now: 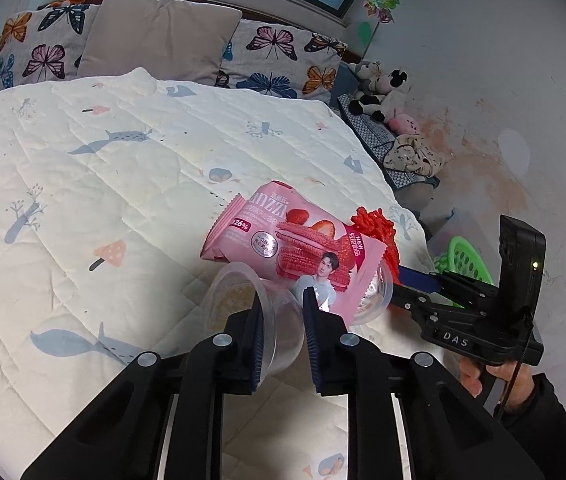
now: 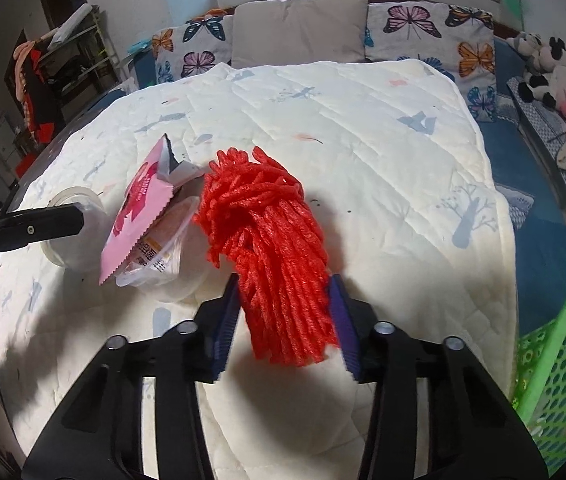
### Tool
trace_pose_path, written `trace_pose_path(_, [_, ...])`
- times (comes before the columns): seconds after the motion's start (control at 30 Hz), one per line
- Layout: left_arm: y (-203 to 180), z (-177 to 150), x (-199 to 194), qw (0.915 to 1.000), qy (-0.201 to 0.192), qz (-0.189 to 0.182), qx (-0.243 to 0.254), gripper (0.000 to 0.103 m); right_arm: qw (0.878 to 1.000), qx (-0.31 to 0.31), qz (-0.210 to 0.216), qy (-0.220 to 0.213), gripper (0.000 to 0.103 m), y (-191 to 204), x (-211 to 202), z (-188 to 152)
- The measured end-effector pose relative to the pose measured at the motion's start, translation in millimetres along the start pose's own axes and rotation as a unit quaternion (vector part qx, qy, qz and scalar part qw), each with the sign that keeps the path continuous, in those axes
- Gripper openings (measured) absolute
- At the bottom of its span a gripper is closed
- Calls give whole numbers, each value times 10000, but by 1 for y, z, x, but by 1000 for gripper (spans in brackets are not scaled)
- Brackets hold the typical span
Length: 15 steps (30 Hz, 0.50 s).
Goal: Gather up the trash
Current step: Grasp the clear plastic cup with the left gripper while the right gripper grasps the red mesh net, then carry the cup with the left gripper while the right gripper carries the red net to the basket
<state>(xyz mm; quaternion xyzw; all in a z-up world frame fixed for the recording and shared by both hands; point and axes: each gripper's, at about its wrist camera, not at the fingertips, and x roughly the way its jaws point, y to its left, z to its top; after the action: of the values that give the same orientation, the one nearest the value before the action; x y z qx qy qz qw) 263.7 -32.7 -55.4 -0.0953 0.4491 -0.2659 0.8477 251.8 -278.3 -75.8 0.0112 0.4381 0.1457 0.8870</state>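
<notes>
Near the quilt's (image 2: 363, 128) right edge: our left gripper (image 1: 283, 300) pinches the clear cup (image 1: 243, 304); our right gripper (image 2: 283, 292) clamps the red mesh bundle (image 2: 271, 240).

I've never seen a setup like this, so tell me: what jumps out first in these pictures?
A bright red mesh bundle stands out at once, clamped between the right gripper fingers above the pale quilt. Just left of it lies a pink snack wrapper across two clear plastic cups, and the left gripper pinches the nearer cup by its wall. A green basket waits at the right edge.
</notes>
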Motion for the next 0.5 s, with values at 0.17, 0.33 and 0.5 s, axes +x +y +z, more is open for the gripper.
trace_pose_path(0.17, [-7, -2, -7, 10000, -54, 2, 52, 17, 9998, 135, 23, -135, 34, -4, -15, -4])
trace_pose_path(0.33, [-17, -8, -20, 9999, -114, -40, 122, 17, 9993, 253, 68, -282, 32, -4, -35, -14])
trace_pose_path(0.5, [-36, -15, -33, 9993, -155, -126, 305, 17, 9984, 330, 86, -446, 32, -1, -62, -28])
